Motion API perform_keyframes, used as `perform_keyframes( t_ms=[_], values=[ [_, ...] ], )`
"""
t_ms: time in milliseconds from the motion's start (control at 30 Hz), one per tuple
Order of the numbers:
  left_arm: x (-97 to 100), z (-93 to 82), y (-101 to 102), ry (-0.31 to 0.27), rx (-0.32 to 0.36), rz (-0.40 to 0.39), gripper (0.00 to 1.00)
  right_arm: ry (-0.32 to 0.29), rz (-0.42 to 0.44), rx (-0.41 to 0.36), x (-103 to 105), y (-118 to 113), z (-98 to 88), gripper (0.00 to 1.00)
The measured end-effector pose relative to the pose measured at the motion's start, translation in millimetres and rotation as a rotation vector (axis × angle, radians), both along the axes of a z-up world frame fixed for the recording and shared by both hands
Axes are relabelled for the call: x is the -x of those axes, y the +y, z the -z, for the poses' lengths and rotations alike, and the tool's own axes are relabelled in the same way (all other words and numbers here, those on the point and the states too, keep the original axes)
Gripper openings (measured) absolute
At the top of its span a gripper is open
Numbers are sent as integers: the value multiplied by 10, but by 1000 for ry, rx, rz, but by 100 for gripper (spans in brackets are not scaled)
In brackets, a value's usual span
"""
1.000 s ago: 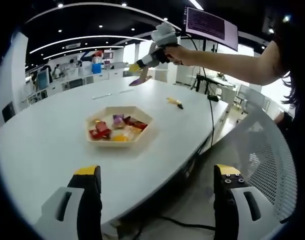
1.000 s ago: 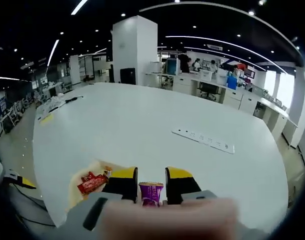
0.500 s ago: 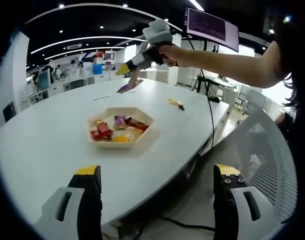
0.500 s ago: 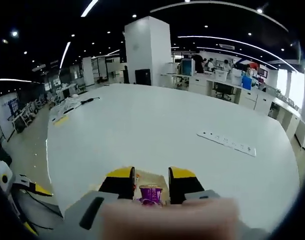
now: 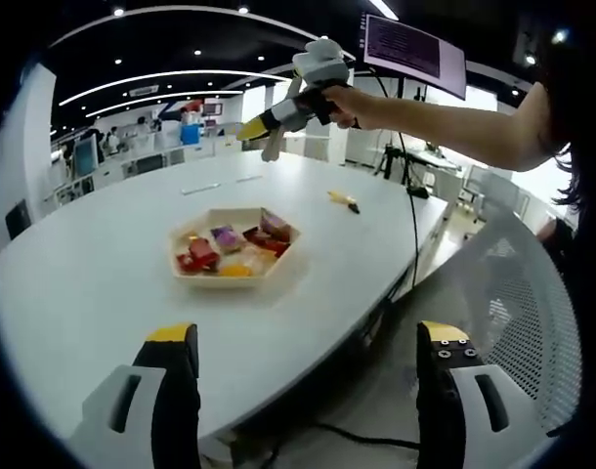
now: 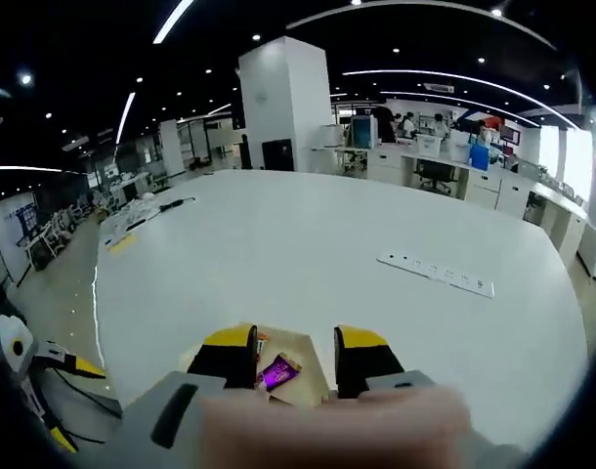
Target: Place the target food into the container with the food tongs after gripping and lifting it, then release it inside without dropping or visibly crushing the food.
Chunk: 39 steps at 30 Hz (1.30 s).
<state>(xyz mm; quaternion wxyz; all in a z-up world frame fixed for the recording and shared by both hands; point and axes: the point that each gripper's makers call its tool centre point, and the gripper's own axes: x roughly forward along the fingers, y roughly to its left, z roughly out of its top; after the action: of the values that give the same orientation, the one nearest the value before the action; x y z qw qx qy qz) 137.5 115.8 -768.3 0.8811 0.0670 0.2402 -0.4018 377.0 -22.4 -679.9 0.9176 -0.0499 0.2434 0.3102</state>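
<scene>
While your right gripper (image 6: 295, 350) hangs with jaws apart, a purple packet (image 6: 278, 372) lies beneath it in the tray (image 5: 234, 245); your left gripper (image 5: 309, 337) gapes wide.

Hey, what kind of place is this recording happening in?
Probably an open-plan office or lab: a large white oval table with a white power strip, rows of desks with monitors behind, and a black ceiling with strip lights.
</scene>
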Motion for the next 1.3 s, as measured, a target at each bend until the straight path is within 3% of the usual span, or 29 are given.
perform_keyframes(
  t_ms=[233,667,1033,1300],
  values=[
    [7,24,-4,10,-5,6,89,36,99,-26,56,-519,59,31],
    [28,27,-33,11,-4,20,94,40,180,26,136,-1123,161,32],
    [41,42,-33,11,-14,36,94,107,305,76,282,-1726,560,32],
    [54,47,-41,14,-16,45,94,173,401,59,382,-2012,885,32]
  ],
)
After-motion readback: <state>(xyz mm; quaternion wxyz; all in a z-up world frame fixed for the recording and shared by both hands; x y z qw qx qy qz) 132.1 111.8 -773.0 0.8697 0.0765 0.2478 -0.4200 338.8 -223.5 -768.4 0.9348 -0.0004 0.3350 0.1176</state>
